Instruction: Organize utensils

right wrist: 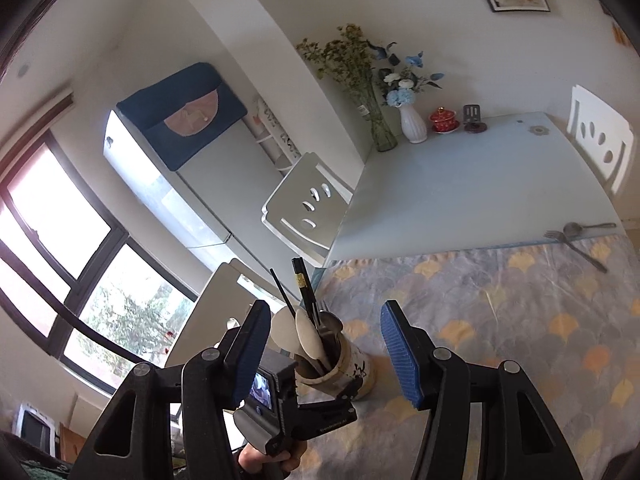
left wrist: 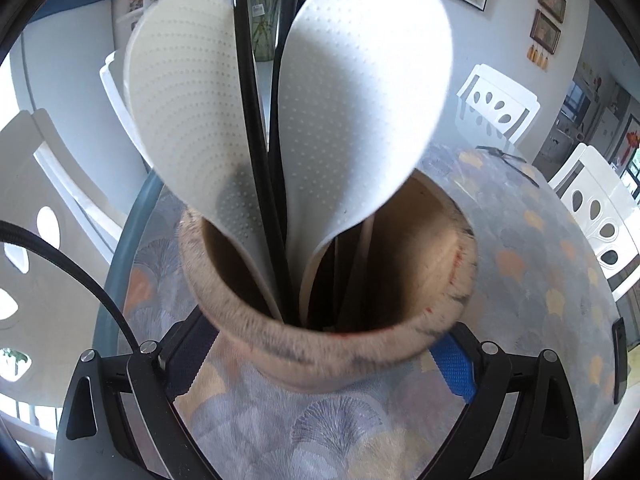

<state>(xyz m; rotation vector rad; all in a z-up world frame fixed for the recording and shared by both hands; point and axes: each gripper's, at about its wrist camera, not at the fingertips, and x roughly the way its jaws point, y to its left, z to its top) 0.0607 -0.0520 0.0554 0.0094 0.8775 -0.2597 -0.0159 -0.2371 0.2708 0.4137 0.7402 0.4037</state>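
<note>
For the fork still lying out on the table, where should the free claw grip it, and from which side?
Probably from above, on the handle's free end. The fork lies flat across the cloth edge, its tines crossed with a spoon, so the handle toward the near right is the clear part. The right claw stands open and empty; its pads should straddle the thin handle crosswise.

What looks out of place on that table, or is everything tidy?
A fork and a spoon lie loose and crossed at the far edge of the patterned tablecloth, apart from the holder where the rice paddles and chopsticks already stand. Nothing appears spilled or broken.
</note>
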